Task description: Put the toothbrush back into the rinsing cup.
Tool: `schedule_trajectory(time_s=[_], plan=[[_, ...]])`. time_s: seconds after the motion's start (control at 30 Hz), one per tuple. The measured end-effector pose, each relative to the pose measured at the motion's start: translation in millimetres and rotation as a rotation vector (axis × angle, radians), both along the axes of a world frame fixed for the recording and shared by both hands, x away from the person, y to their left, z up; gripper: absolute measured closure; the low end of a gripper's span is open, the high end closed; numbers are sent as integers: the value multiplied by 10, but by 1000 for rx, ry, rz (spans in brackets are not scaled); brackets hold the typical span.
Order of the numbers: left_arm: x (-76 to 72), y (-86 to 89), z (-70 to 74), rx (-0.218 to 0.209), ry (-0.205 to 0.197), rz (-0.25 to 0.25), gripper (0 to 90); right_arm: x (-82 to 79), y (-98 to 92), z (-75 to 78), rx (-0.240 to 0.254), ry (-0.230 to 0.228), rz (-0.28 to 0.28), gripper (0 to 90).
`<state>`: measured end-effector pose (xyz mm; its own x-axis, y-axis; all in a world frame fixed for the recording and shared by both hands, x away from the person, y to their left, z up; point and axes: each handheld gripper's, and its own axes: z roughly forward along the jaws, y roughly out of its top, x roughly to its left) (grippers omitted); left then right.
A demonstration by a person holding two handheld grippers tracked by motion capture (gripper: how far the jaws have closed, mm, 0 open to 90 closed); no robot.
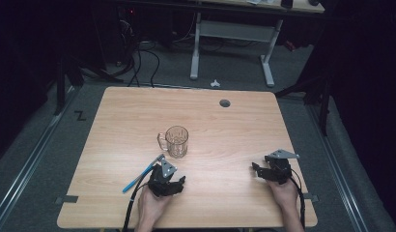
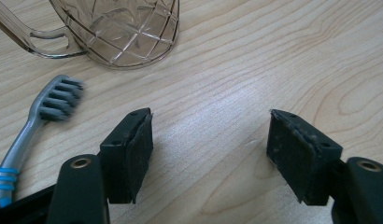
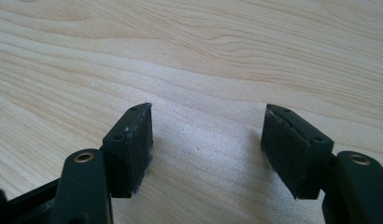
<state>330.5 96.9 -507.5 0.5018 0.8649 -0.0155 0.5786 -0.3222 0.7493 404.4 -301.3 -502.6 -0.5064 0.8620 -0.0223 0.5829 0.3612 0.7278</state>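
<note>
Nothing is held at this moment, so the work is judged to be either barely begun or just finished; from the way things lie it cannot be settled which. The toothbrush (image 2: 26, 135) is seen lying flat on the table (image 1: 225, 130), just to the left of the left gripper (image 2: 210, 149) and outside its jaws, with the bristle head pointing away toward the mug (image 2: 119, 30). If the brush is meant for the mug (a guess only), that step is not yet done: the brush rests on the wood and the mug stands empty.

The left gripper's jaws are spread wide over bare tabletop, with nothing pressed by the pads. The right gripper (image 3: 206, 149) is likewise held wide open above plain wood, well apart from both things.

Farther ahead of the left gripper, the glass mug stands upright, its handle turned to the left.
</note>
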Motion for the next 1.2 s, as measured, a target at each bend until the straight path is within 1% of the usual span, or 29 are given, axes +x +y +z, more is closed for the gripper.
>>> schedule_trajectory(time_s=[0.17, 0.3, 0.37, 0.47, 0.7, 0.8, 0.87, 0.9, 1.2], plan=[[-14, 6, 13, 9, 11, 0, 319, 0, 0, 0, 0, 0, 0, 346], [-22, 13, 19, 8, 15, 4, 326, 0, 0, 0, 0, 0, 0, 346], [-28, 21, 31, 2, 12, 5, 332, 0, 0, 0, 0, 0, 0, 346], [-34, 44, 50, -21, 33, -2, 352, 0, 0, 0, 0, 0, 0, 346], [-60, 75, 75, -34, 32, 6, 364, 1, -1, 0, 1, 0, 0, 346], [-71, 90, 92, -27, 32, 5, 365, 0, -1, 0, 1, 0, 0, 346], [-83, 111, 106, -34, 37, -4, 365, 0, 0, 1, 1, 1, 0, 346], [-100, 135, 118, -45, 34, -7, 364, 0, 0, 0, 1, 1, 0, 346], [-143, 238, 172, -52, 31, 9, 354, 0, 0, 1, 1, 1, -1, 346]])
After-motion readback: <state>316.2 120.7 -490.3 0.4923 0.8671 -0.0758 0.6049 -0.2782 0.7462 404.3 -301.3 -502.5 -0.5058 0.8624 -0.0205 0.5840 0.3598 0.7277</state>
